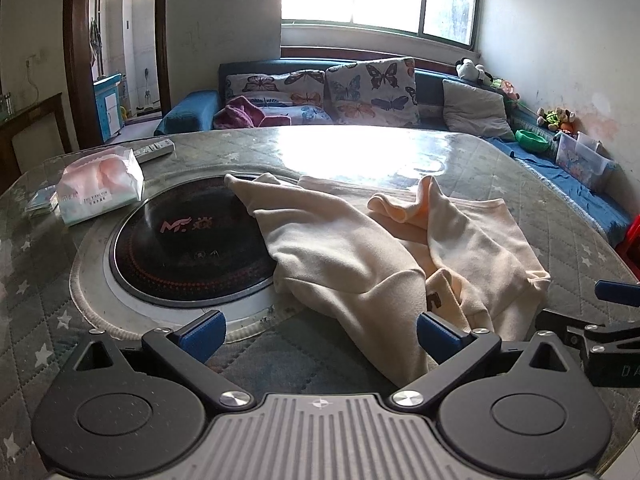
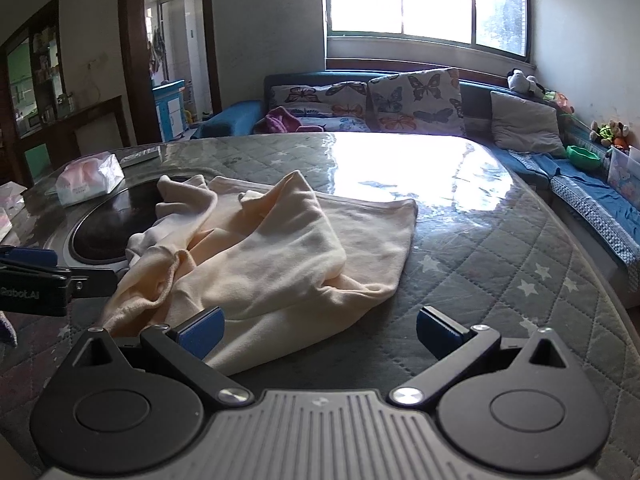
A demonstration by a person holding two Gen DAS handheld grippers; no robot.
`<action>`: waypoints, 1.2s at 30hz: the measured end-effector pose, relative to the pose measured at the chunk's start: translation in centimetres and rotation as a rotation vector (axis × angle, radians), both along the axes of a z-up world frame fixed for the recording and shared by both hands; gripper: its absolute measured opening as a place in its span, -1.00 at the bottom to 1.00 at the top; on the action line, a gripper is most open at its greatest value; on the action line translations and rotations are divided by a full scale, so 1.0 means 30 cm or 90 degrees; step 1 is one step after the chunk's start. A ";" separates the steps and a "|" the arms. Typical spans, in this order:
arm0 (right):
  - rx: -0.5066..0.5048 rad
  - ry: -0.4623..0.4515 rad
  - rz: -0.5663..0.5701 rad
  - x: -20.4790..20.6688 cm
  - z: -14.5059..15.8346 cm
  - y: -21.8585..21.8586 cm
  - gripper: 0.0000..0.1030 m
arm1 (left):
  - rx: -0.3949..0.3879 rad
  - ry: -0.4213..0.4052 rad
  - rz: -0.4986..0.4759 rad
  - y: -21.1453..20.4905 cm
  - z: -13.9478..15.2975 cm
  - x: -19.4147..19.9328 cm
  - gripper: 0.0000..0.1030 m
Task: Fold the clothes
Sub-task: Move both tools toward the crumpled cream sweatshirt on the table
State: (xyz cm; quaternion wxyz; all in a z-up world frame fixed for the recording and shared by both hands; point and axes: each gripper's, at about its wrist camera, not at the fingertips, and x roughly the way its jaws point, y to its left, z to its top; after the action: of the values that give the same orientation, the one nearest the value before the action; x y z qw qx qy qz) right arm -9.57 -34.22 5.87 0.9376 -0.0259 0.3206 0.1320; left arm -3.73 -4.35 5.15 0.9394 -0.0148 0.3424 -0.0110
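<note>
On the quilted table (image 1: 500, 168), just ahead of both grippers, we see the cream garment (image 1: 360, 248) crumpled, long axis running left-near to right-far. Left gripper (image 1: 320, 334) & right gripper (image 2: 320, 332) both spread wide, empty; hem nearest the right gripper's left finger.

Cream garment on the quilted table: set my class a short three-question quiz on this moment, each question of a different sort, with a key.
1. True or false: the left tongs are shut on the cream garment.
2. What does the garment partly cover? A) the black round cooktop B) a laptop C) a plate
3. Fill in: the tissue pack lies beside a grey ______.

Key: 1 false, both the left and the right tongs are open and hold nothing; 2 A; 3 remote control.
</note>
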 end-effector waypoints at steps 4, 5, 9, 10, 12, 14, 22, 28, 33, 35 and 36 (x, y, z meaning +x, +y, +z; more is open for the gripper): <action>-0.001 0.001 0.011 -0.002 0.005 0.021 1.00 | 0.004 0.003 0.000 -0.009 0.002 0.001 1.00; -0.001 0.002 0.015 -0.002 0.007 0.027 1.00 | 0.007 0.003 0.000 -0.012 0.003 0.001 1.00; -0.008 0.004 0.020 -0.005 0.013 0.049 1.00 | 0.015 0.007 0.000 -0.027 0.008 0.000 1.00; -0.010 0.004 0.021 -0.005 0.013 0.054 1.00 | 0.017 0.008 0.000 -0.031 0.008 0.000 1.00; -0.014 0.002 0.026 -0.007 0.014 0.064 1.00 | 0.024 0.009 0.000 -0.039 0.007 0.000 1.00; -0.016 0.002 0.029 -0.009 0.014 0.070 1.00 | 0.027 0.012 -0.001 -0.043 0.006 0.000 1.00; -0.017 0.004 0.037 -0.010 0.012 0.080 1.00 | 0.036 0.024 0.004 -0.053 0.003 0.010 1.00; -0.018 0.006 0.039 -0.004 0.011 0.087 1.00 | 0.041 0.035 0.005 -0.060 0.002 0.018 1.00; -0.018 0.008 0.040 0.001 0.012 0.088 1.00 | 0.041 0.041 0.006 -0.062 0.003 0.027 1.00; -0.018 0.009 0.040 0.005 0.013 0.088 1.00 | 0.041 0.041 0.005 -0.062 0.006 0.030 1.00; -0.018 0.010 0.040 0.007 0.013 0.088 1.00 | 0.040 0.040 0.006 -0.062 0.007 0.032 1.00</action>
State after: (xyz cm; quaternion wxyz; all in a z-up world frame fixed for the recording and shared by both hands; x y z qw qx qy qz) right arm -9.36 -31.59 6.27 0.9301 -0.0480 0.3285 0.1570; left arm -2.77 -6.22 5.35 0.9282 0.0131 0.3719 0.0045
